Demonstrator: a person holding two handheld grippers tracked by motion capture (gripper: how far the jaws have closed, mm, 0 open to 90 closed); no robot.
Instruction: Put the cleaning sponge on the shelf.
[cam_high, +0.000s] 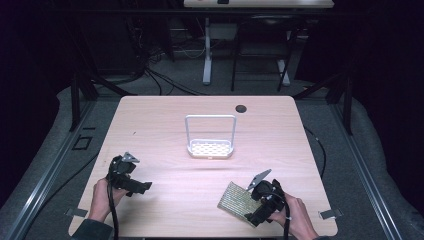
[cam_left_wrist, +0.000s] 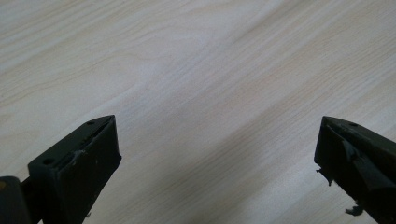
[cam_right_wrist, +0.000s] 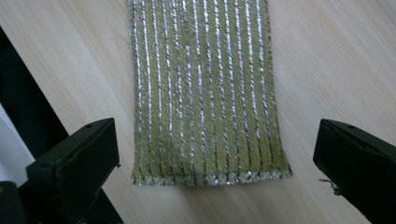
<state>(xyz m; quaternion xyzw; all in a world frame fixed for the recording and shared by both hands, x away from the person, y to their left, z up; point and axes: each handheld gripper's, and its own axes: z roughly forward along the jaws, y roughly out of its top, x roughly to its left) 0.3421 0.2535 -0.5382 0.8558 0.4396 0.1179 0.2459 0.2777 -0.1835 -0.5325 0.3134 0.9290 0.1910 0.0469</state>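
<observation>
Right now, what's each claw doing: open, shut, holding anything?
Left claw: open, holding nothing, over the bare table.
Right claw: open, holding nothing, jaws on either side of the near end of the green scouring pad.

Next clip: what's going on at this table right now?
A person holds a gripper in each hand at a wooden table. The right gripper, jaws open, is poised over the near end of a yellow-green scouring cloth with silver stripes lying flat near the table's edge. The left gripper is open over bare wood. A white wire rack stands mid-table, untouched.
</observation>
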